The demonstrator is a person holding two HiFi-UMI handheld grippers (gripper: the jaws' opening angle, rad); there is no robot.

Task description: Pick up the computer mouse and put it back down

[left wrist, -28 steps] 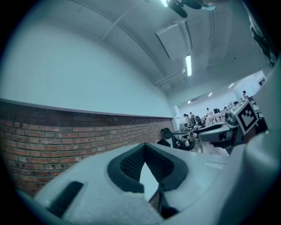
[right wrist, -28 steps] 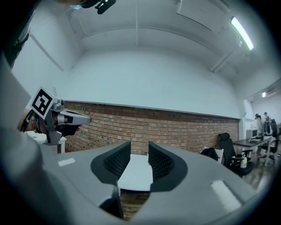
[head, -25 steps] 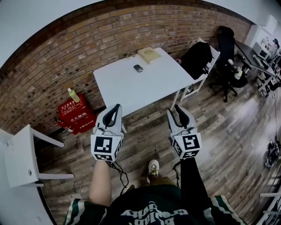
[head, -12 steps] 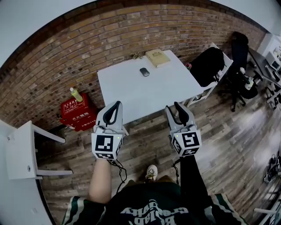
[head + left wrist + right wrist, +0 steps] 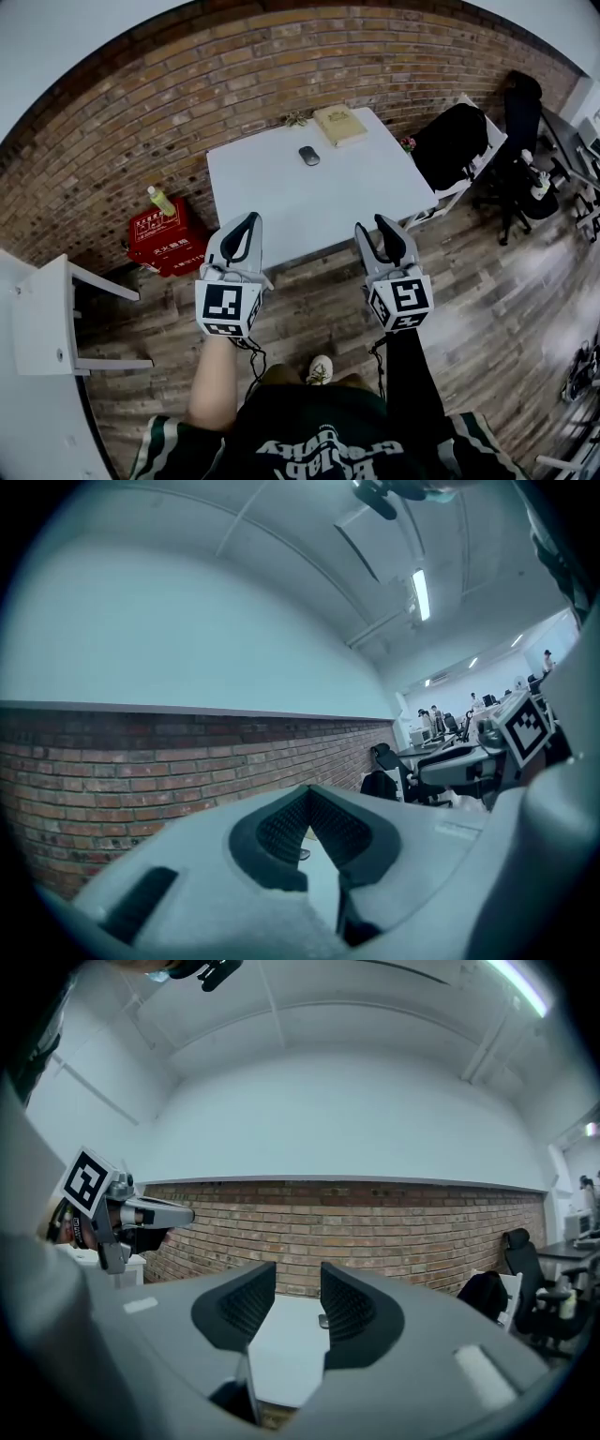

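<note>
The white table (image 5: 281, 202) has drawn nearer over the last second as I walk up, and its near edge now lies just past my jaw tips. My left gripper (image 5: 249, 219), at 11 o'clock, is pinched closed and empty. My right gripper (image 5: 372, 225), at 1 o'clock, is narrowly parted and holds nothing. The computer mouse (image 5: 308, 156) lies untouched at 12 o'clock, far across the tabletop, with a tan book (image 5: 339, 125) at its 1 o'clock. By my reckoning, the pick hasn't begun.

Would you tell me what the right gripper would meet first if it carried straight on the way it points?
The right gripper looks over the white table, so the way seems free until the mouse or the brick wall behind; depth is unclear.
</note>
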